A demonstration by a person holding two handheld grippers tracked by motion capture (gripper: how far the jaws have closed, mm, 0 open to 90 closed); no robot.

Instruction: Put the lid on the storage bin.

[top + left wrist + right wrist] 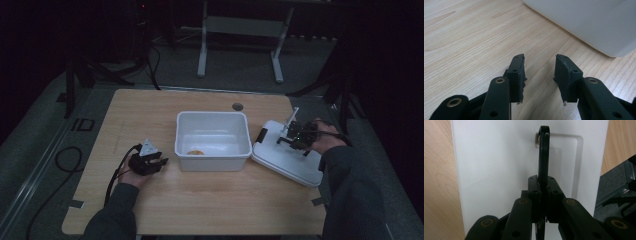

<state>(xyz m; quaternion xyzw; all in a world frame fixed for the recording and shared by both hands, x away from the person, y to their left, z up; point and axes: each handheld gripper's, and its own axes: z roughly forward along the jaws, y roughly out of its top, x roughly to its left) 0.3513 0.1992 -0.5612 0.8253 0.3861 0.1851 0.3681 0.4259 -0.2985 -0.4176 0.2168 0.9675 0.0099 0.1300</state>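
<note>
The white lid (287,160) lay on the worktop (200,200) just to the right of the white bin (212,140), with its near-left edge close to the bin's right wall. The right gripper (298,136) was above the lid, and its fingers (534,192) were pressed together on the black handle (543,157) of the lid, which stood up thin between them. In the right gripper view the handle ran straight away from the gripper, along the middle of the lid, so the grip looked centred (this probably helps the lid to hang level when it is carried). I judge that the work in hand was to bring the lid onto the bin, because the bin was open and the lid was already taken by its handle.

The left gripper (150,161) rested on the worktop to the left of the bin, near its front-left corner. Its fingers (517,75) were spread apart with only bare wood between them, and they held nothing. It seemed to wait there, perhaps to steady the bin if it slides.

Inside the bin, near the front wall, a small orange-brown thing (195,152) lay on the bottom; I could not tell what it was. The lid must still go up and to the left, over the rim of the bin, and sit square on it.
</note>
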